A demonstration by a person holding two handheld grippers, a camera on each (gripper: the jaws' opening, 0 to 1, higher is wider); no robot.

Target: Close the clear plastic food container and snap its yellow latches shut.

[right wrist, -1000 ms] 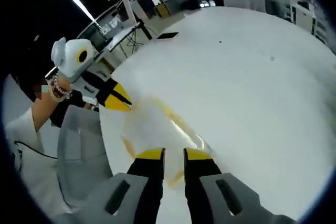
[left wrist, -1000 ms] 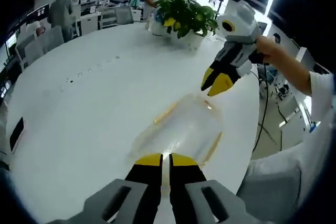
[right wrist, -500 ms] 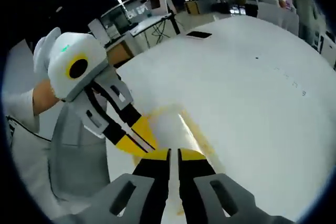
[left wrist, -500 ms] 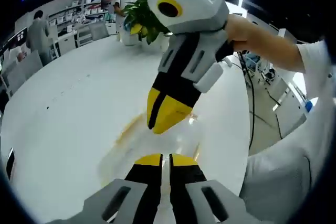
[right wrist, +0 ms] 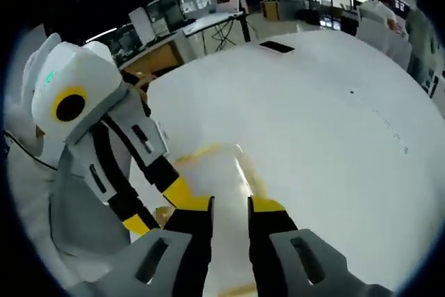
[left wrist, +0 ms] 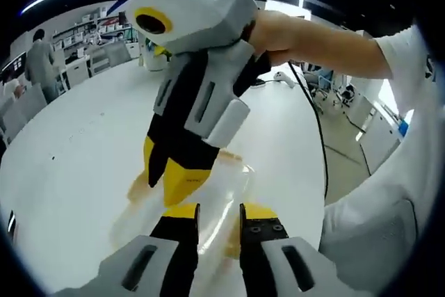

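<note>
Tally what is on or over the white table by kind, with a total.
Tools: 2 (left tool, right tool)
Container: 1
Phone: 1
Total: 4

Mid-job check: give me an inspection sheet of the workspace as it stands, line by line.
Surface: white table, round-edged, mostly bare.
Job's things: clear plastic container with yellow latches lies on the table near the person; whether the latches are snapped cannot be told.
Clutter: a dark flat object at the table's far edge.
Grippers: left tool open, poised over the container; right tool open, over the container; the two tools are close together.
Cables: black cable hangs past the table's edge toward the floor.
Surroundings: open office with desks, shelving, ceiling strip lights; a person stands in the background.
</note>
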